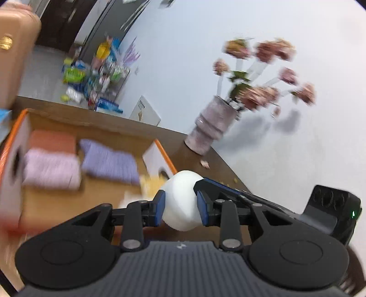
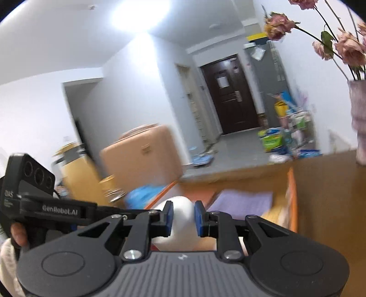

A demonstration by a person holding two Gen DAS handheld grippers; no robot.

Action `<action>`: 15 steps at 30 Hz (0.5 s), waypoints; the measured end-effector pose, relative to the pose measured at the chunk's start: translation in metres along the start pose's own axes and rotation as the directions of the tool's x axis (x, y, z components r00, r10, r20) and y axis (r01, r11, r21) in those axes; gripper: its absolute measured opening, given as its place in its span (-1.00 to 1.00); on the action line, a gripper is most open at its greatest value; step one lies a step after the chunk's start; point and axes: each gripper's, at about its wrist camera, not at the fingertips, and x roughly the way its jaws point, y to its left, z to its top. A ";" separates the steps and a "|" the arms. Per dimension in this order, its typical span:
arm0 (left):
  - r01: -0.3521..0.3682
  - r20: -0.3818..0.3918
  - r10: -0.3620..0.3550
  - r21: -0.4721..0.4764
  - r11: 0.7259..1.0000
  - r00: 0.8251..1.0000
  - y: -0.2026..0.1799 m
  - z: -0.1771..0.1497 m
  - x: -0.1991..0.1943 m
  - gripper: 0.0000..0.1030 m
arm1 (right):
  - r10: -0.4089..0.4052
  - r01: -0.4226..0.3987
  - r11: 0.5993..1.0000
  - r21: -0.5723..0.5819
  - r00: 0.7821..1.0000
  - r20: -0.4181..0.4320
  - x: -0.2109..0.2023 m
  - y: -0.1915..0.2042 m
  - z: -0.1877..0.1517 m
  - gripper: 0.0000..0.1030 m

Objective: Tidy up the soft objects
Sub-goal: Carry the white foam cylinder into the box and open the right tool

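both grippers clench one soft white rolled cloth (image 1: 180, 201): left gripper (image 1: 180, 205) squeezes it between blue pads, right gripper (image 2: 183, 218) likewise (same roll, held at either end). at ten o'clock of the left view sits an open cardboard box (image 1: 57, 118) holding folded lilac towels (image 1: 52, 169).

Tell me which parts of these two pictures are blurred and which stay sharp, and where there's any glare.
Left wrist view: the left gripper and the white soft object between its jaws stay sharp, while the folded towels, cardboard box and vase of flowers are smeared. Right wrist view: the right gripper is sharp, the tan suitcase is smeared, and a ceiling light is blown out white.
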 end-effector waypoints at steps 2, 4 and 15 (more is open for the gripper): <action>-0.021 -0.022 0.020 -0.036 0.999 1.000 0.016 0.032 0.043 -0.41 | -0.057 0.059 0.998 0.032 0.998 -0.034 0.038 -0.030 0.028 -0.63; -0.034 -0.048 0.031 -0.071 0.997 0.998 0.032 0.051 0.087 -0.41 | -0.117 0.119 0.992 0.032 0.991 -0.066 0.073 -0.055 0.043 -0.63; -0.238 -0.133 0.243 0.053 0.970 0.961 0.058 0.051 0.153 0.01 | -0.298 0.289 0.954 -0.078 0.944 -0.144 0.147 -0.105 0.047 -0.61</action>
